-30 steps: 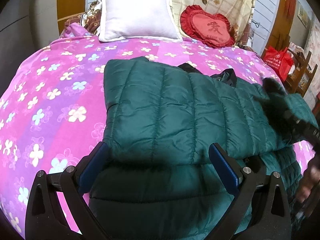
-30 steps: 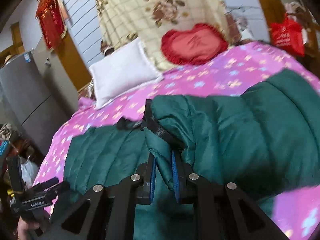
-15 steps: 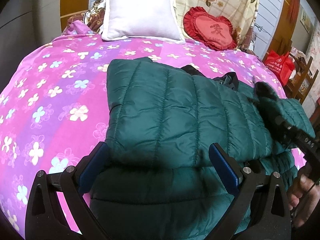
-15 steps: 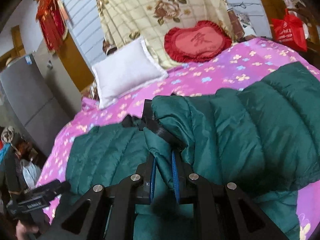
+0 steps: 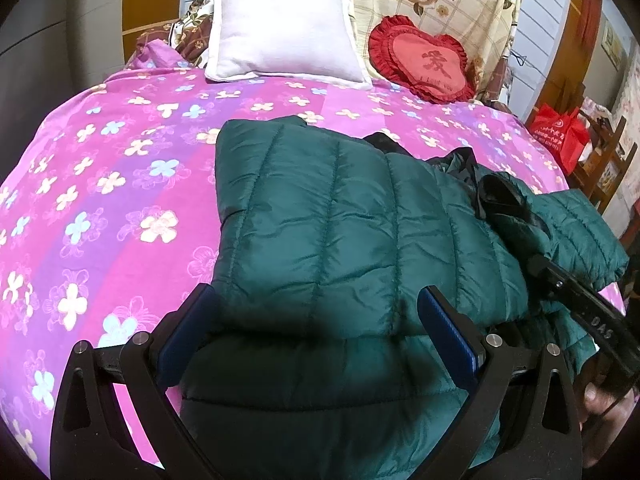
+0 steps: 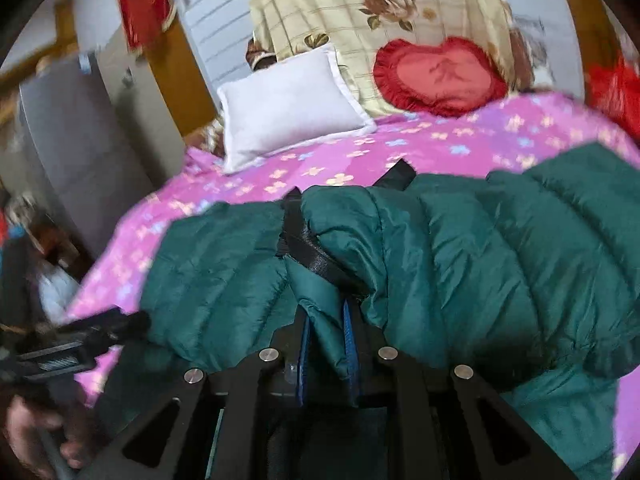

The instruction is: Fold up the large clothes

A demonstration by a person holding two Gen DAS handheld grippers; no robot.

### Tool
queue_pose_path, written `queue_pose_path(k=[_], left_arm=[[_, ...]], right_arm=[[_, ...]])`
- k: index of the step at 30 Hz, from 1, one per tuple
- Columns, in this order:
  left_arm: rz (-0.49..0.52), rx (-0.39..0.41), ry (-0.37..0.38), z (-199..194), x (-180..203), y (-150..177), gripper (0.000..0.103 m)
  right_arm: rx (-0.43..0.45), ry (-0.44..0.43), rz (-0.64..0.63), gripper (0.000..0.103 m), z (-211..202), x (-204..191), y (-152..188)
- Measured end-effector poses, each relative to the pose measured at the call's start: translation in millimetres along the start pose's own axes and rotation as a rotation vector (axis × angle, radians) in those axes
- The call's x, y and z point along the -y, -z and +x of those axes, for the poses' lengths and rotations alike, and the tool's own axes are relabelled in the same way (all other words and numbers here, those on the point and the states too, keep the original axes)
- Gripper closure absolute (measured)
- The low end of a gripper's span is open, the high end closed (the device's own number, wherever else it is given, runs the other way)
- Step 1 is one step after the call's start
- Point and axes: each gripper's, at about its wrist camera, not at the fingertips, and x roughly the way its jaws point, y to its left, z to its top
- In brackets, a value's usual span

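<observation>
Green puffer jacket [image 5: 340,224] lies folded mid-bed [image 5: 100,184]. Right gripper [image 6: 326,344] pinches jacket's dark-trimmed edge. Left gripper [image 5: 316,340] spread wide over near hem, gripping nothing.

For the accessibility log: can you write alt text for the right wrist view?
The right hand-held gripper is shut on a fold of the green puffer jacket, which lies on a pink floral bedspread. Behind are a white pillow and a red heart cushion.
</observation>
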Motion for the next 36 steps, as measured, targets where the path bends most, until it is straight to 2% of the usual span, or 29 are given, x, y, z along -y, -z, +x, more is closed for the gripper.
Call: queue_pose_path(k=[2, 3, 4, 7, 10, 13, 16, 19, 23, 26, 28, 31, 34, 36], left_arm=[[0.001, -0.004, 0.0, 0.9, -0.3, -0.4, 0.002], [0.002, -0.006, 0.001, 1.4, -0.3, -0.4, 0.002], [0.004, -0.007, 0.003, 1.9, 0.0, -0.5, 0.002], [0.011, -0.006, 0.003, 1.3, 1.7, 0.4, 0.002], [0.011, -0.002, 0.006, 0.3, 2.5, 0.4, 0.002], [0.022, -0.003, 0.016, -1.1, 6.3, 1.1, 0.002], [0.056, 0.027, 0.077, -11.7, 21.2, 0.0, 0.002], [0.07, 0.048, 0.198, -21.1, 46.8, -1.1, 0.002], [0.096, 0.018, 0.21, -10.9, 92.0, -16.4, 0.002], [0.099, 0.006, 0.244, 1.5, 128.2, -29.0, 0.002], [0.108, -0.007, 0.275, 15.3, 159.1, -35.5, 0.002], [0.119, -0.028, 0.305, 34.4, 193.1, -42.0, 0.003], [0.1, -0.035, 0.254, 52.0, 206.3, -48.1, 0.012], [0.049, -0.085, 0.245, 70.0, 206.8, -48.0, 0.032]], right_arm=[[-0.003, 0.021, -0.001, 0.08, 0.8, -0.5, 0.3], [-0.006, 0.008, 0.009, 0.063, 0.2, 1.4, 0.6], [-0.002, -0.012, 0.017, 0.052, -2.0, 3.0, 1.1], [0.016, -0.035, 0.013, 0.036, -11.1, 3.4, 2.1], [0.019, -0.059, 0.001, 0.035, -26.8, 1.3, 2.9], [0.054, -0.043, 0.002, 0.035, -52.6, 5.6, 4.8], [0.061, 0.052, 0.036, 0.035, -72.3, 20.6, 12.2], [0.071, 0.163, 0.063, 0.035, -86.8, 36.8, 27.7], [-0.019, 0.348, 0.125, 0.035, -90.9, 68.5, 47.4], [-0.097, 0.423, 0.177, 0.035, -92.3, 91.6, 61.3], [-0.143, 0.416, 0.218, 0.035, -93.7, 101.4, 65.9], [-0.16, 0.355, 0.227, 0.035, -98.5, 103.6, 68.4], [-0.171, 0.318, 0.216, 0.035, -100.4, 102.9, 68.9], [-0.176, 0.297, 0.217, 0.035, -102.8, 103.9, 71.4]])
